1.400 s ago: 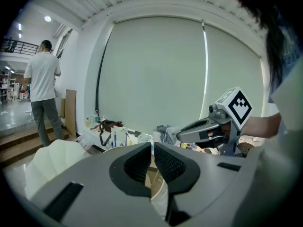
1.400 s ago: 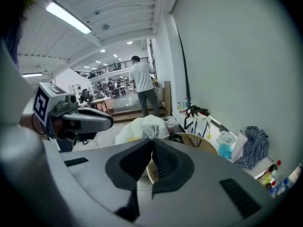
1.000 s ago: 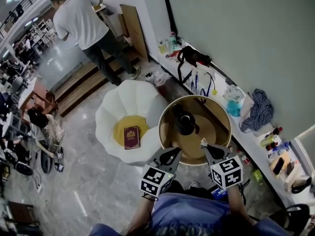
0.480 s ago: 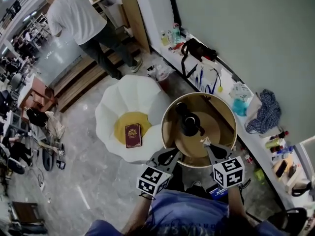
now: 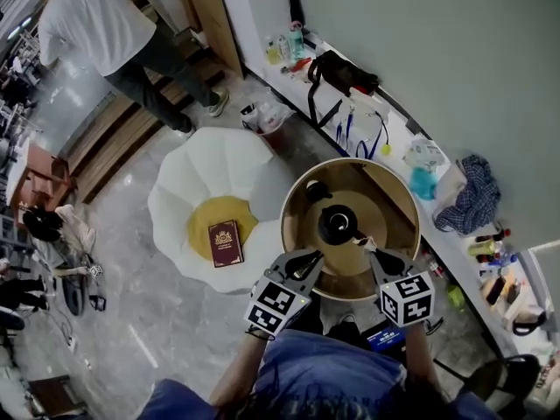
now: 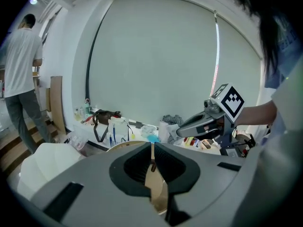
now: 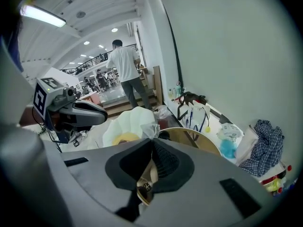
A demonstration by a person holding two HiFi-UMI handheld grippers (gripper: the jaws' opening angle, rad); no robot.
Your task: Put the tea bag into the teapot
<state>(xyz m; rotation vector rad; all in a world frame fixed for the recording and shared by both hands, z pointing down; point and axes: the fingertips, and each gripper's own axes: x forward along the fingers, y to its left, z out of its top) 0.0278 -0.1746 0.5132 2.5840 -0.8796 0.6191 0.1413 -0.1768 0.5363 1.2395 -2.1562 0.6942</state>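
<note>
Both held near teapot (image 5: 337, 224): left claw (image 5: 310, 262) together, right claw (image 5: 368, 252) pinching tea bag (image 7: 145, 128).

The head view looks steeply down from above the person, well off from the round table (image 5: 296, 234), the white seat (image 5: 210, 182) and the wall ledge (image 5: 395, 131); the left gripper (image 5: 311, 259) shows at its lower left, the right gripper (image 5: 367, 254) at its lower right; the left gripper view rides low behind its own jaws, close over the table, and faces level toward the grey wall (image 6: 165, 56), with the right gripper at its right; the right gripper view faces much the same way, turned more toward the hall, with the left gripper at its left; all three share the table, seat, ledge and standing person (image 5: 87, 24).
</note>
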